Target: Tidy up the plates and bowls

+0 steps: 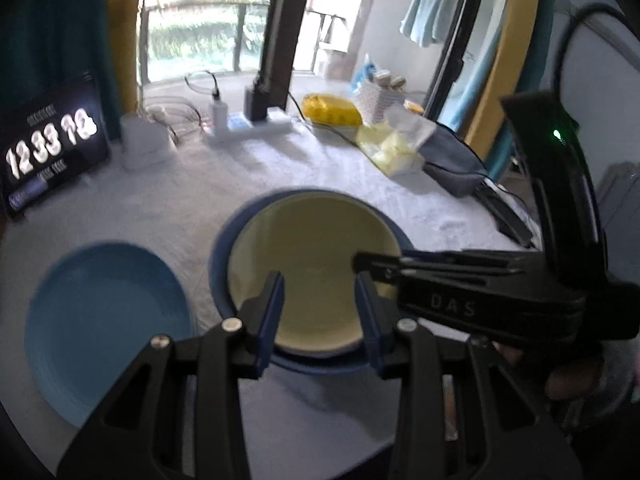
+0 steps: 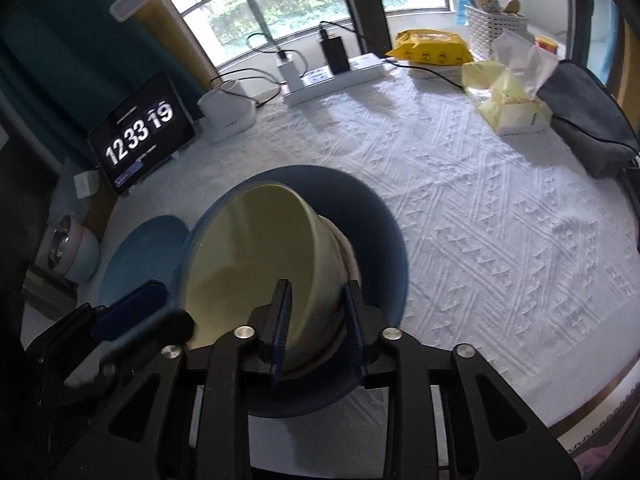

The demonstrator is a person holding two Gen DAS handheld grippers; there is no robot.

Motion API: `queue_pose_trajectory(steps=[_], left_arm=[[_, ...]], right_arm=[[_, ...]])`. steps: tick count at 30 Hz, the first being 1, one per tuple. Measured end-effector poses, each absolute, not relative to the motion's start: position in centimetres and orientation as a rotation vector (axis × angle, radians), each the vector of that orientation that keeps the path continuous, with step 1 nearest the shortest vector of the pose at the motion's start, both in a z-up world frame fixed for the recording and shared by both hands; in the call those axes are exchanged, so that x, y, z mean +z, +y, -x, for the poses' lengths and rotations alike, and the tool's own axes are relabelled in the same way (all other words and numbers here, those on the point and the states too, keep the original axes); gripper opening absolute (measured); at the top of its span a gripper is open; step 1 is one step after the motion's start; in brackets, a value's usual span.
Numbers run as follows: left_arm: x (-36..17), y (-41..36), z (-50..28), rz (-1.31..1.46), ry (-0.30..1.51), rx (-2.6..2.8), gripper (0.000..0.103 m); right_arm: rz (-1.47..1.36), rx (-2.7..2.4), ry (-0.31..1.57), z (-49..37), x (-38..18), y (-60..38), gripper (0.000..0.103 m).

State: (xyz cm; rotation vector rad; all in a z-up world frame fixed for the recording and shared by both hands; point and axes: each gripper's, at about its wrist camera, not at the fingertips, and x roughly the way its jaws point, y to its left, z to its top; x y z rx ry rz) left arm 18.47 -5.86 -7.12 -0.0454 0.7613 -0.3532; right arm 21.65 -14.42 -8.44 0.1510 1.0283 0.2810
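I see the white table [image 2: 460, 208] first. Near its front edge sits a dark blue bowl [image 2: 384, 232], with a light blue plate [image 1: 104, 328] just left of it. My right gripper [image 2: 316, 320] pinches the rim of the yellow bowl [image 2: 256, 264], tipped over the blue bowl. My left gripper [image 1: 320, 312] hangs open above it, holding nothing. The right one is nearer, so I think it should lower it straight down.

We see a home: a tabletop [image 2: 460, 208] under white textured cloth, a yellow tissue pack [image 2: 506, 100], a black tablet clock [image 2: 140, 132], a balcony window [image 2: 280, 4].
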Motion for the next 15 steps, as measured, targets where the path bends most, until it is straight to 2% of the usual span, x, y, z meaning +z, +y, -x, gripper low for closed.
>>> queue_pose_trajectory(steps=[15], left_arm=[[-6.9, -4.7, -18.9, 0.055, 0.765, -0.298, 0.039]], right_arm=[[-0.158, 0.257, 1.002, -21.6, -7.6, -15.3, 0.03]])
